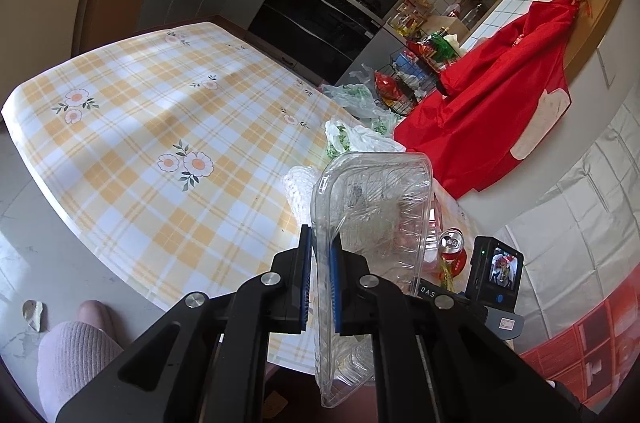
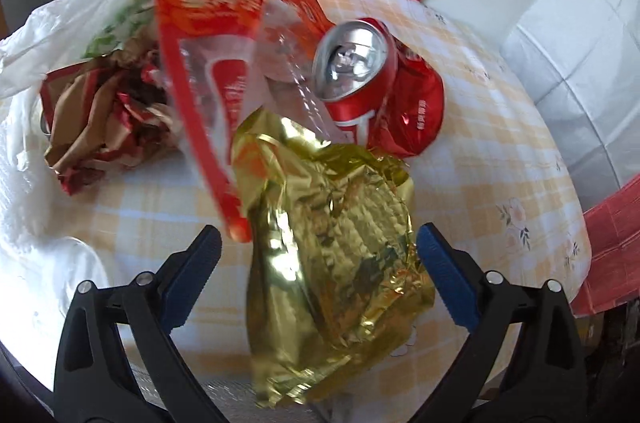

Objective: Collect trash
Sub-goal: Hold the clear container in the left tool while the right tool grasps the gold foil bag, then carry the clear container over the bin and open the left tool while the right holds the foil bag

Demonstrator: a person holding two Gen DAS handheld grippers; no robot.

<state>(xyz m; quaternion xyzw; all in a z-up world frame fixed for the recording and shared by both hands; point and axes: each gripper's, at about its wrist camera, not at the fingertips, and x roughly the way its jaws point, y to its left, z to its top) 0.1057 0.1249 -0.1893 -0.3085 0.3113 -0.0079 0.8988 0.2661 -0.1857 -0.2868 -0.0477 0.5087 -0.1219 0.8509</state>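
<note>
My left gripper point(image 1: 322, 243) is shut on the edge of a clear plastic clamshell container point(image 1: 372, 215) and holds it upright above the table's near corner. My right gripper point(image 2: 318, 239) is open, its jaws wide on either side of a crumpled gold foil wrapper point(image 2: 332, 251) lying on the table. Beyond the foil lie a crushed red soda can point(image 2: 360, 71), a red and clear plastic packet point(image 2: 224, 63) and crumpled brown and red paper point(image 2: 108, 119). The can point(image 1: 452, 251) and the right gripper's camera unit point(image 1: 498, 269) also show in the left wrist view.
The table has a yellow checked floral cloth point(image 1: 160, 127). A white plastic bag point(image 2: 72, 35) lies at its left in the right wrist view. A red garment point(image 1: 492, 99) hangs by the wall. More bags point(image 1: 360, 99) and a wire basket point(image 1: 404, 79) sit beyond the table. A person's knee point(image 1: 76, 351) is at lower left.
</note>
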